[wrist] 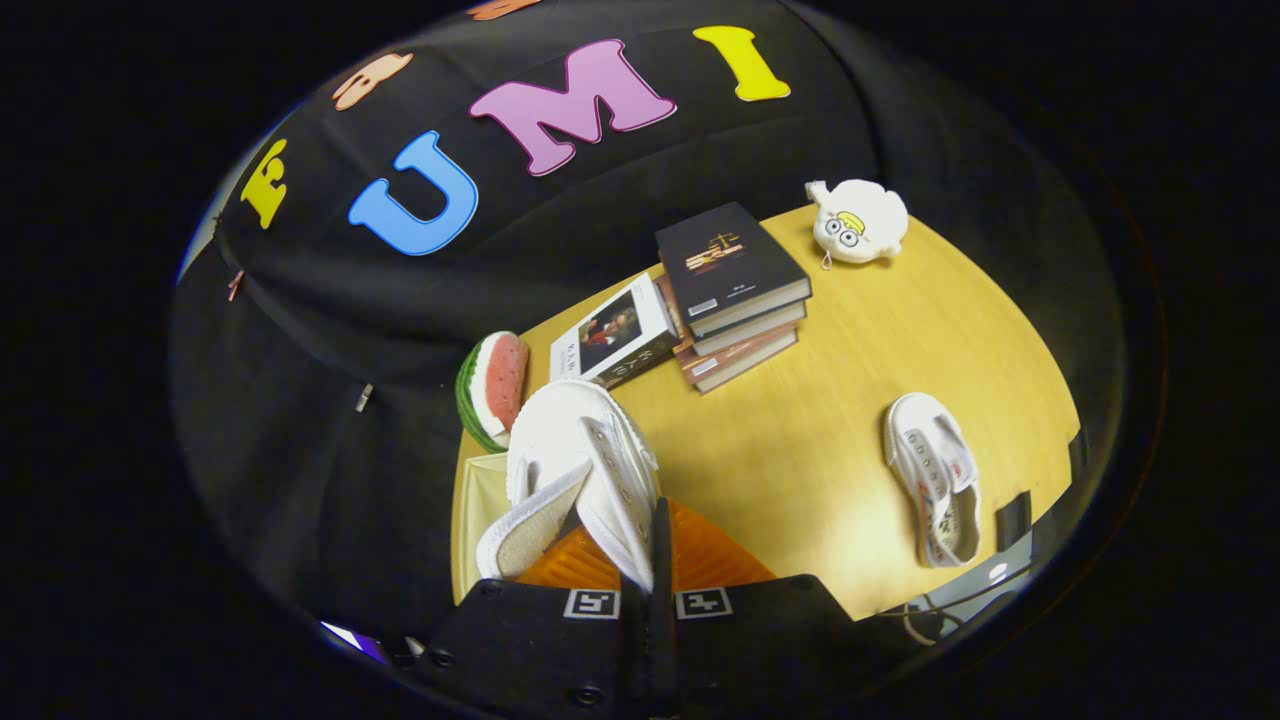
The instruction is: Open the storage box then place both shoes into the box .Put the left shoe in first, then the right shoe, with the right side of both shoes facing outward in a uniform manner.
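The gripper (648, 560) has its fingers drawn tight together on the side wall of a white shoe (585, 470), pinching the canvas near the opening so the shoe hangs tilted with its toe pointing away. Just beneath the held shoe lies the storage box (700, 555), its orange ribbed inside showing, with a pale lid panel (478, 505) beside it. The second white shoe (935, 480) rests well apart on the yellow wooden surface (800, 440), sole down. Beyond the fingers sit a stack of books (735, 295), a single book (615, 340) leaning against it, a toy watermelon slice (495, 388) and a white plush toy (858, 222) near the far edge
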`<state>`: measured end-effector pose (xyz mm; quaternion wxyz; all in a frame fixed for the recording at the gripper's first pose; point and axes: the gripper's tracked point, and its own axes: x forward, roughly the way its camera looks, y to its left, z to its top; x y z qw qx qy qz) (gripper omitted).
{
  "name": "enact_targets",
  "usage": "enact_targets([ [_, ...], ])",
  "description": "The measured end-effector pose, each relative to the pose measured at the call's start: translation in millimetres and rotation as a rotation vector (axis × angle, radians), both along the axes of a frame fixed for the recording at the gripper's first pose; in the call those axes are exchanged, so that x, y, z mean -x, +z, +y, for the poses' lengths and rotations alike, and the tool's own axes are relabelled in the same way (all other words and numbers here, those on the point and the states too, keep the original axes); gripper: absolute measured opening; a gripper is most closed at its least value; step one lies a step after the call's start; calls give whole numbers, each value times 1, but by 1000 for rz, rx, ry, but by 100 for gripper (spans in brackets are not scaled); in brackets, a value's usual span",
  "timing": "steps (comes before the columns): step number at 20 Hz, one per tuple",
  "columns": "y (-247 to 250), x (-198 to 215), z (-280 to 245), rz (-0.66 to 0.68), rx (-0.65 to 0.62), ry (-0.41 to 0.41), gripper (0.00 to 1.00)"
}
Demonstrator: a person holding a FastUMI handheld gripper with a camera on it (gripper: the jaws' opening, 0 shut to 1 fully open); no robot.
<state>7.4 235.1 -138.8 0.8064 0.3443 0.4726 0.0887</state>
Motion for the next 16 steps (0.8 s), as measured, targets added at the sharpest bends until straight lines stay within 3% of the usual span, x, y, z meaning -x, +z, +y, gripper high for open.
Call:
enact_targets([
  [3,14,-4,54,36,-8,30,6],
  [8,-16,17,136,218,19,80,6],
  [11,-43,17,165,295,18,50,6],
  [16,-76,5,189,304,90,32,6],
])
